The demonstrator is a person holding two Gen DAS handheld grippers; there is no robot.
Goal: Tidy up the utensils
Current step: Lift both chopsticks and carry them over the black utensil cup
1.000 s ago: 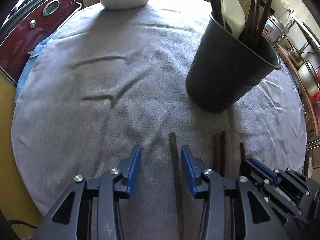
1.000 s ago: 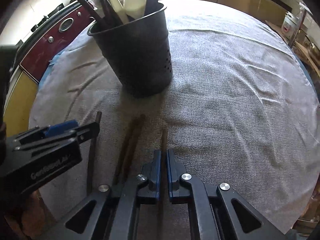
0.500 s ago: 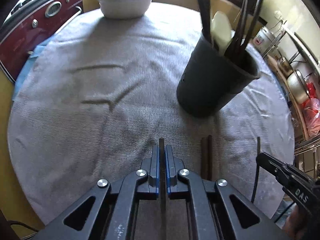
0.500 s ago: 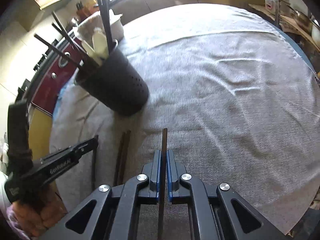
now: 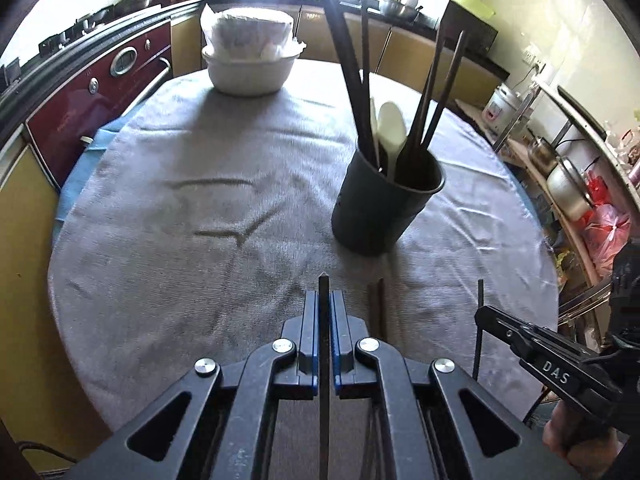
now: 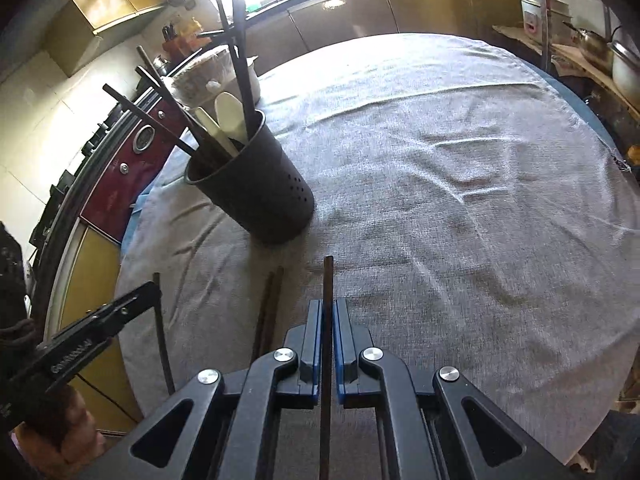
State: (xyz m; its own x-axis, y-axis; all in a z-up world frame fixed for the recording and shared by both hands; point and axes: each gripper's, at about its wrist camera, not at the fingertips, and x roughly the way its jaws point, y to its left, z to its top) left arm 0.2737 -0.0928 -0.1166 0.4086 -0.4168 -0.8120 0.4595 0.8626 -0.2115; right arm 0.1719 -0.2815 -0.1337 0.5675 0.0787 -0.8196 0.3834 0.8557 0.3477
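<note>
Over on the left wrist view, the left gripper (image 5: pixel 324 308) is clamped tight on a single dark chopstick (image 5: pixel 323 292), with only the tip poking out past the blue pads. Just beside it, a pair of chopsticks (image 5: pixel 378 304) lies on the grey tablecloth (image 5: pixel 180 220). Further ahead stands the black utensil holder (image 5: pixel 384 208), already stuffed with dark sticks and a white spoon (image 5: pixel 394 128). At the right edge you can see the right gripper (image 5: pixel 516 332) side-on, with a thin stick of its own.

Switching to the right wrist view: the right gripper (image 6: pixel 329 312) is pinched shut on its own chopstick (image 6: pixel 329 280), tip pointing forward. The holder (image 6: pixel 260 196) sits up and to the left, looking tilted, though that may be just the fisheye. The loose pair (image 6: pixel 272 296) is between the two tools, and the left gripper (image 6: pixel 120 312) shows at the lower left with its stick.

My read: both sticks are picked up and this is the carry stage. Next is getting each tip above the holder's rim and dropping it in without snagging the sticks already fanned out there.

Hard to tell: the rear of each held stick vanishes under the gripper body, and I can't see how full the holder is inside.
</note>
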